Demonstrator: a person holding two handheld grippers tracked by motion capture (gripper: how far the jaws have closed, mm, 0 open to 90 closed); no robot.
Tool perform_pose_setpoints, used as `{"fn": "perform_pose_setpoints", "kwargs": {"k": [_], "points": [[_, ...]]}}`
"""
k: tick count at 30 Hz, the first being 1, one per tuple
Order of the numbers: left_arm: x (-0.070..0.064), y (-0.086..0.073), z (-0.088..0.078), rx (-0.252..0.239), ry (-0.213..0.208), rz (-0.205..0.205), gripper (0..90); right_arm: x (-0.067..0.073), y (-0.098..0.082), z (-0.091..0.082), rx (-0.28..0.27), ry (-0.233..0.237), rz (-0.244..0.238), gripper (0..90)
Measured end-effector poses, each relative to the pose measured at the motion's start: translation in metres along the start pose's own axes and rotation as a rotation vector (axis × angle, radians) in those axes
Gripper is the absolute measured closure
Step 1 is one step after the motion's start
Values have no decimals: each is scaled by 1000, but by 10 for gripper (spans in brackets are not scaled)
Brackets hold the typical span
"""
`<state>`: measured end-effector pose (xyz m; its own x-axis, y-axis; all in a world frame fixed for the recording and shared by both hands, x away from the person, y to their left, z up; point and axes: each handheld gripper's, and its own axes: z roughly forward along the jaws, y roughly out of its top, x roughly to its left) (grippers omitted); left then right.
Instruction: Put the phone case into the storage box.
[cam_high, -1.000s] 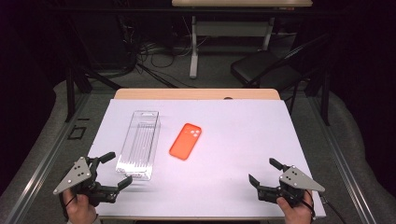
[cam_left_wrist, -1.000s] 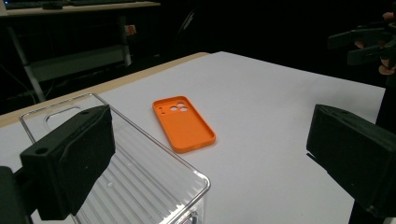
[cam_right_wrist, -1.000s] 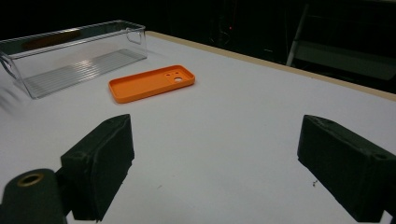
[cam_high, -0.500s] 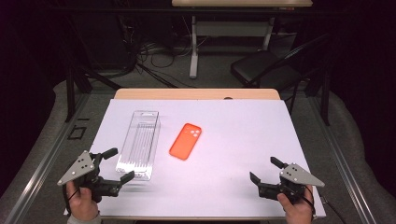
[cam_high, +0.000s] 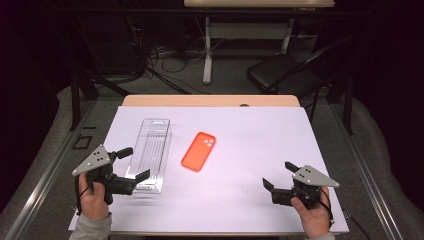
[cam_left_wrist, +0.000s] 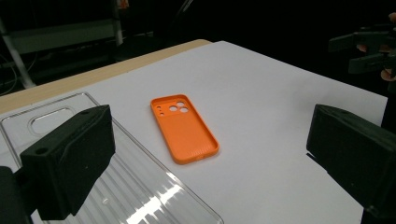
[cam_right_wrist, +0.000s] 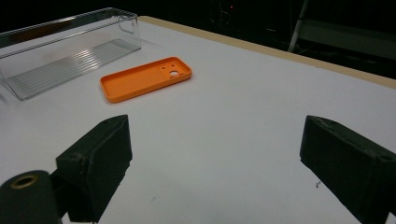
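The left gripper is held at the near left end of the clear tray, jaws apart, empty. The right gripper is near the table's right front, jaws apart, empty. The orange case lies flat, just right of the tray.

Orange phone case, clear tray, jaws apart
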<state>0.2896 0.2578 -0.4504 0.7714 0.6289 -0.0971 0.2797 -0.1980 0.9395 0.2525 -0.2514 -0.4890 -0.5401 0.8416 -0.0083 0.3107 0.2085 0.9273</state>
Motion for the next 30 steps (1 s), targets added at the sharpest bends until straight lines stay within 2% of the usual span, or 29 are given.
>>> {"fn": "perform_pose_setpoints", "kwargs": {"k": [5,8,12,16,19,23,27,30], "points": [[7,10,9,9,-13,-23,14,0,12,13,17,19,-2,87],[11,14,16,22,-4,-35,14,0,18,23,31,36,-3,74],[14,20,25,38,-4,-35,14,0,24,35,61,57,8,69],[18,27,33,53,-15,-43,14,2,30,45,69,74,13,69],[22,31,39,87,-19,-63,14,4,34,51,71,92,18,69],[27,36,44,93,-25,-87,14,4,38,59,79,107,21,70],[33,39,50,94,-45,-118,14,3,43,67,112,111,19,70],[37,40,56,106,-45,-122,14,0,47,75,135,117,20,69]]}}
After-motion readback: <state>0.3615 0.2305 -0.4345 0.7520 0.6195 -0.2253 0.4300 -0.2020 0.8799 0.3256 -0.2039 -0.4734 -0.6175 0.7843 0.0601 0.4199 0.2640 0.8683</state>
